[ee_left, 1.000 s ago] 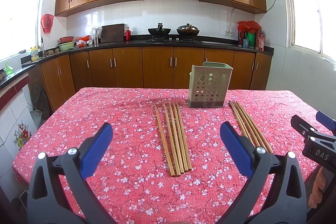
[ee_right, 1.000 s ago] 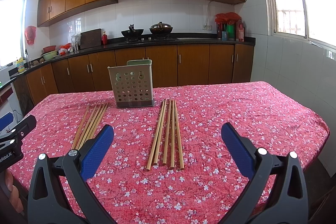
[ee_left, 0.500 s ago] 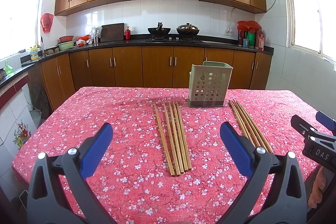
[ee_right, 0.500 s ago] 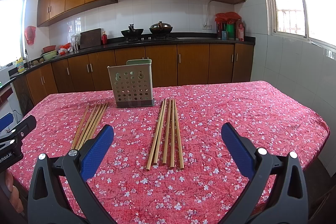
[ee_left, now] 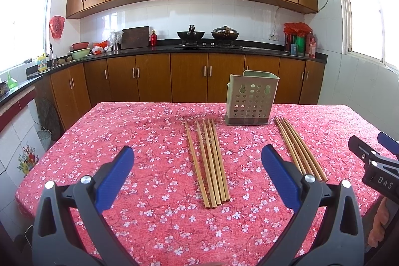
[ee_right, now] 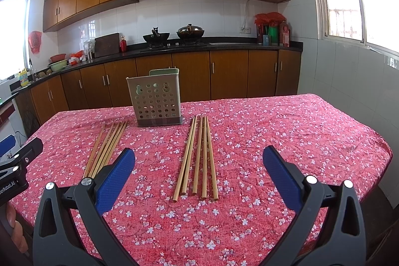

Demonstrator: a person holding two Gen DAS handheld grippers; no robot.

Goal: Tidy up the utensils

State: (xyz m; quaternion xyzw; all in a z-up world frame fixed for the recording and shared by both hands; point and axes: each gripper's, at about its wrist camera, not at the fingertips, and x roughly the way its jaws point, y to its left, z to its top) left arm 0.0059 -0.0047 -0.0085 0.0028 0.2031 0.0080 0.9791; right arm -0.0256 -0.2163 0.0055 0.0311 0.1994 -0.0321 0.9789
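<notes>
Two bundles of wooden chopsticks lie on the red floral tablecloth. The left bundle (ee_left: 209, 161) (ee_right: 106, 148) lies straight ahead of my left gripper (ee_left: 197, 173), which is open and empty. The right bundle (ee_left: 299, 146) (ee_right: 199, 156) lies ahead of my right gripper (ee_right: 198, 173), also open and empty. A pale green perforated utensil holder (ee_left: 250, 99) (ee_right: 157, 99) stands upright at the far ends of the bundles, between them. Both grippers hover near the table's front edge, short of the chopsticks.
The table (ee_left: 139, 131) carries a red flowered cloth and drops off at left and right edges. Each gripper shows at the side of the other's view, held by a hand (ee_left: 380, 221) (ee_right: 12, 218). Brown kitchen cabinets and a counter with woks stand behind.
</notes>
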